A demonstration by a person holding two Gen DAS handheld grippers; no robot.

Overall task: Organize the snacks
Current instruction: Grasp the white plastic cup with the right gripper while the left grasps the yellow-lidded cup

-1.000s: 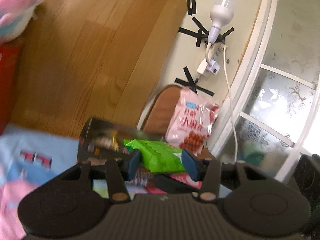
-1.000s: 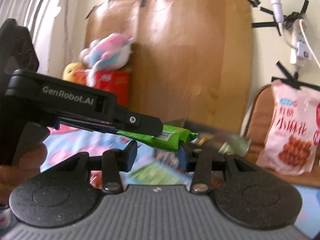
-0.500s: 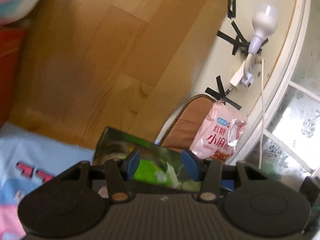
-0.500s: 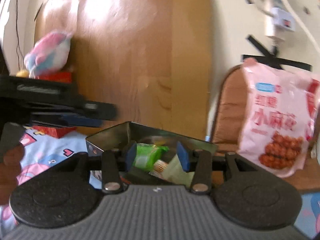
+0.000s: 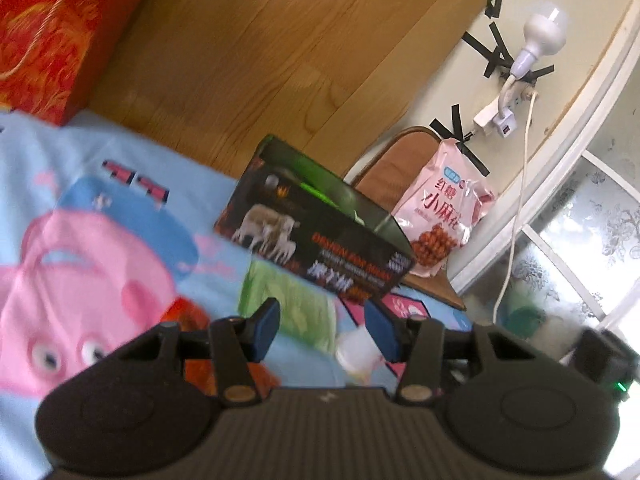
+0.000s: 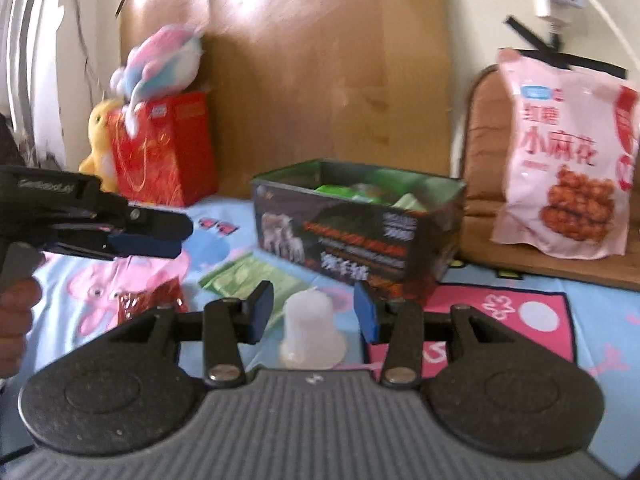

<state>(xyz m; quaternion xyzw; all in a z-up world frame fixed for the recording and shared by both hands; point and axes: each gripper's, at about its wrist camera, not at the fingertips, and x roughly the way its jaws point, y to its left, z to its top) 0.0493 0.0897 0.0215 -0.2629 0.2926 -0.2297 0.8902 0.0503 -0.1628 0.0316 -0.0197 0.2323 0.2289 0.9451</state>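
Both tongs, left [image 5: 322, 330] and right [image 6: 314, 312], stand apart with nothing clamped. The dark printed snack box [image 6: 356, 228] sits on the cartoon-print cloth [image 5: 100, 208], green packets inside half hidden by its wall. A translucent bell-shaped cup [image 6: 312, 334] is blurred; a red wrapper [image 6: 150, 304] is partly cut off.

Left gripper [image 5: 322, 330] low in frame, blue pads [image 5: 264, 330] apart, nothing pressed between them. Ahead, between the pads, a green snack packet [image 5: 288, 304] flat on the cartoon-printed blue cloth [image 5: 100, 208], a pale whitish object [image 5: 356, 354] near the right pad. Beyond, a dark open box [image 5: 320, 240], tilted in frame. Behind it a pink snack bag [image 5: 444, 216] against a brown chair back [image 5: 396, 164]. Red carton [image 5: 52, 36] top left, wooden board [image 5: 280, 52] behind, bulb [image 5: 544, 32] taped to wall.
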